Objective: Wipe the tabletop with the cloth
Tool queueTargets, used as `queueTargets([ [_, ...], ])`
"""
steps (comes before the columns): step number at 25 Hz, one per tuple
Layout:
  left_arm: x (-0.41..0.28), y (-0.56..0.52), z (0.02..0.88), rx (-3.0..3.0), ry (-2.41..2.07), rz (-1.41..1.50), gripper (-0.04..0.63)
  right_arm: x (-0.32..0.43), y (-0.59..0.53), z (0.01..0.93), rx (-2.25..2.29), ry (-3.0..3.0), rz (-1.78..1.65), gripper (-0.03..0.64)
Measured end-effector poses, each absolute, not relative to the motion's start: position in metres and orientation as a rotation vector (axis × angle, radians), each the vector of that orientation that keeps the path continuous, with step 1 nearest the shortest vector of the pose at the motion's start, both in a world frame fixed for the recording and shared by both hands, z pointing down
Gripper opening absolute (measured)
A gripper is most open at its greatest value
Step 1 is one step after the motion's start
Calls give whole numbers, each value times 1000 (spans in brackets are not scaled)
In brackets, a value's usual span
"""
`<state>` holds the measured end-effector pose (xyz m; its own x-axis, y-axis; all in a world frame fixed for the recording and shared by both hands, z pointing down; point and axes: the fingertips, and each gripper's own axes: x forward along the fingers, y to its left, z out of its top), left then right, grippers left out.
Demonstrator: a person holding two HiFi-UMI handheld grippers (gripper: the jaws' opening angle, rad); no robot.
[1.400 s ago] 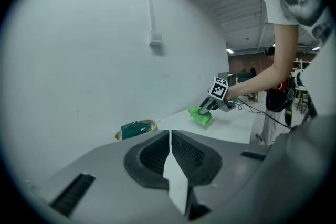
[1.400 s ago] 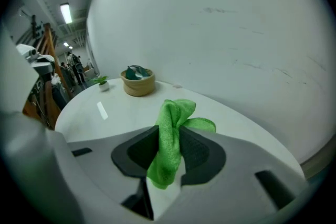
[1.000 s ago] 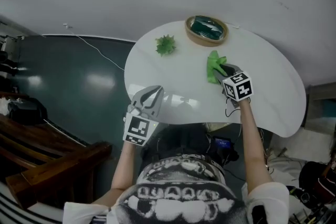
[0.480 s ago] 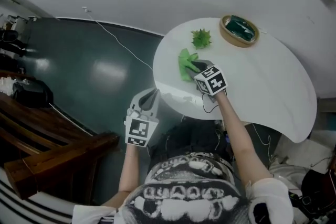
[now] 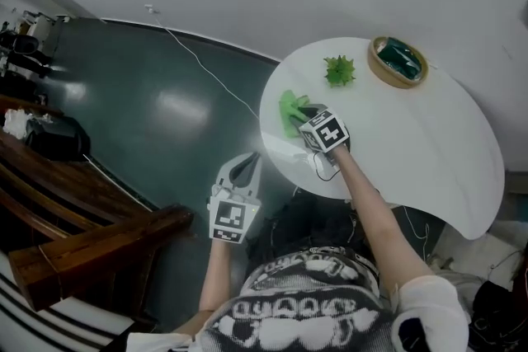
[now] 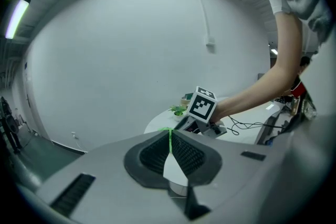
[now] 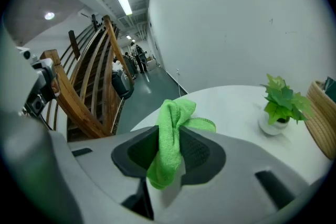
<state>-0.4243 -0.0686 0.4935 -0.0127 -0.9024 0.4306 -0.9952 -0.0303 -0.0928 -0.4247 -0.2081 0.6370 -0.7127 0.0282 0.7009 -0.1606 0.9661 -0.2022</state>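
Our right gripper (image 5: 304, 113) has its jaws clamped on the green cloth (image 5: 289, 108), holding it at the left edge of the white table (image 5: 421, 144), near the small plant (image 5: 339, 70). Our left gripper (image 5: 250, 163) hangs beside the table, over the dark floor (image 5: 148, 111). Its jaws are pressed together with nothing between them.

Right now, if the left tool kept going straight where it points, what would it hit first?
Most likely the near edge of the white table: the left tool, shut and empty, aims at it. Just beyond is the right tool gripping the green cloth, though height is hard to judge.
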Motion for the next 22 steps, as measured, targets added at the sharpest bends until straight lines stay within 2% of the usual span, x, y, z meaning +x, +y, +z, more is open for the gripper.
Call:
queueTargets([
  [4, -410, -90, 500, 2075, -1940, 577, 12, -395, -230, 646, 159, -2324, 357, 120],
  [10, -360, -141, 490, 2247, -1834, 617, 12, -313, -279, 651, 335, -2298, 422, 120],
  [22, -181, -215, 484, 2450, -1623, 644, 12, -88, -360, 649, 621, -2253, 518, 120],
])
